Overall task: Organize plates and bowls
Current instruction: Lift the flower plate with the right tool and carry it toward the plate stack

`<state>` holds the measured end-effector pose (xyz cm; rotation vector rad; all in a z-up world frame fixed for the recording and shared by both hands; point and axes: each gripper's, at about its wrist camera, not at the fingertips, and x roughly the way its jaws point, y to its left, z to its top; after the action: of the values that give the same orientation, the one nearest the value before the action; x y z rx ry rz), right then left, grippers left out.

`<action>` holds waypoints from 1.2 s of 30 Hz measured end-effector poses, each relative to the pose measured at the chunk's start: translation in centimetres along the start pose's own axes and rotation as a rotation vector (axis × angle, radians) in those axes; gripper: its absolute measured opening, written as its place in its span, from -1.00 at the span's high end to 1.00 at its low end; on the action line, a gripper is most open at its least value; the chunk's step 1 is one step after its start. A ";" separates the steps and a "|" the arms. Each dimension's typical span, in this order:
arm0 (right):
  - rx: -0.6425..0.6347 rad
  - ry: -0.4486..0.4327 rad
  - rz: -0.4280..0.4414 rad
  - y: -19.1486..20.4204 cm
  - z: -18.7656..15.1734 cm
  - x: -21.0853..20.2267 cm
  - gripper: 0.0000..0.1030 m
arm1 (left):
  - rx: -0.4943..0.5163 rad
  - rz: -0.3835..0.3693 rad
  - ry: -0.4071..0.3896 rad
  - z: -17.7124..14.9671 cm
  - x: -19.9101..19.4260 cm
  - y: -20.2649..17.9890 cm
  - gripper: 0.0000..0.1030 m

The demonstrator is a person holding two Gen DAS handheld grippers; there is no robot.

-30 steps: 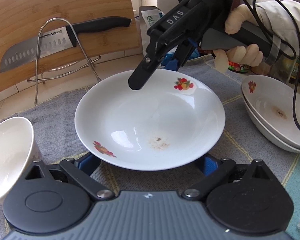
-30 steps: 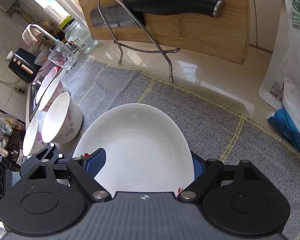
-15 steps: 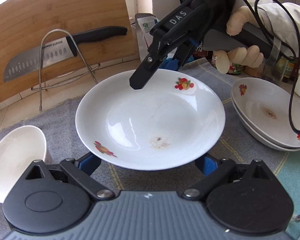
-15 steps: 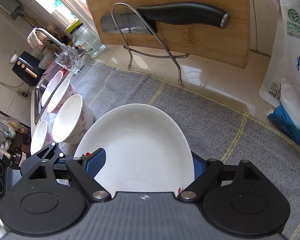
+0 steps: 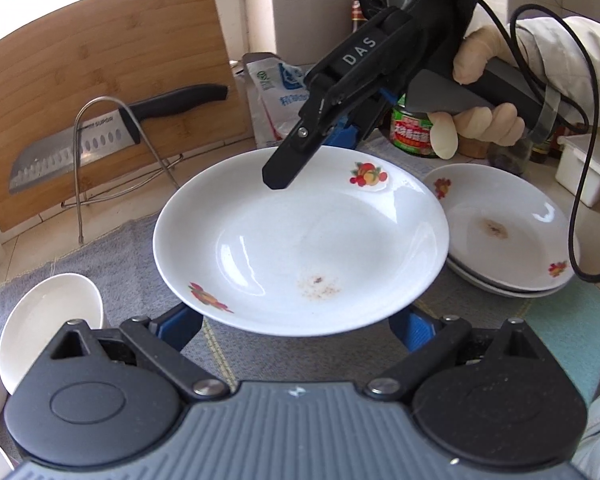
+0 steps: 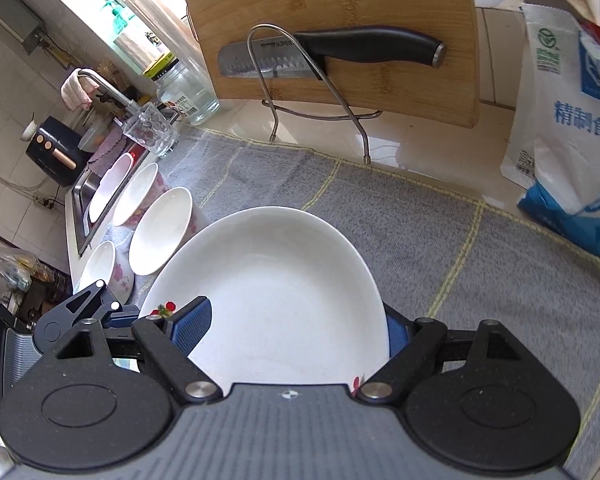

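Spanning the middle of the left wrist view, the plate (image 5: 300, 240) sits between the left gripper (image 5: 296, 326)'s wide-set blue pads at its near rim, raised off the grey mat (image 5: 132, 264). At upper centre the right gripper (image 5: 320, 148) clamps the far rim. A plate stack (image 5: 512, 236) lies at right, a bowl (image 5: 48, 328) at lower left.

From the right wrist view, the plate (image 6: 276, 300) fills lower centre, the right gripper (image 6: 296, 326) closed on its rim, pads on either edge. Bowls (image 6: 164, 232) line the left edge by the sink (image 6: 80, 204).

Glazed rims are slick: uneven lifting by the two hands could tilt the plate loose onto the stack.
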<state>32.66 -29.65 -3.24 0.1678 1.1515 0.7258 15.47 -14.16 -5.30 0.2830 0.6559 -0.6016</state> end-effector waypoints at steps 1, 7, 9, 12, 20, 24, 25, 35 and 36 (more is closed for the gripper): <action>0.003 -0.006 -0.003 0.1 -0.3 -0.3 -0.74 | 0.001 -0.006 -0.001 0.1 -0.1 -0.1 -0.91; 0.025 -0.041 -0.020 0.5 -1.8 -2.2 -0.74 | 0.029 -0.033 -0.015 0.4 -1.1 -1.3 -0.91; 0.036 -0.054 -0.028 0.6 -2.4 -2.8 -0.74 | 0.040 -0.045 -0.020 0.6 -1.3 -1.8 -0.91; 0.050 -0.071 -0.042 0.5 -3.3 -3.8 -0.74 | 0.061 -0.061 -0.027 0.7 -1.6 -2.6 -0.91; 0.102 -0.111 -0.083 -0.1 -6.4 -6.4 -0.74 | 0.112 -0.117 -0.032 1.2 -1.7 -5.0 -0.92; 0.132 -0.129 -0.103 -0.7 -8.1 -7.7 -0.74 | 0.131 -0.154 -0.027 1.3 -1.5 -6.1 -0.92; 0.139 -0.133 -0.107 -0.8 -8.5 -8.0 -0.74 | 0.137 -0.162 -0.027 1.4 -1.4 -6.3 -0.91; 0.211 -0.190 -0.145 -2.1 -12.0 -10.8 -0.74 | 0.193 -0.236 -0.027 2.2 -0.8 -7.4 -0.92; 0.218 -0.194 -0.148 -2.2 -12.3 -10.9 -0.74 | 0.196 -0.243 -0.025 2.2 -0.7 -7.5 -0.92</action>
<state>20.59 -40.78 -1.06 0.3260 1.0433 0.4419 11.55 -20.81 -3.61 0.3810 0.6123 -0.9042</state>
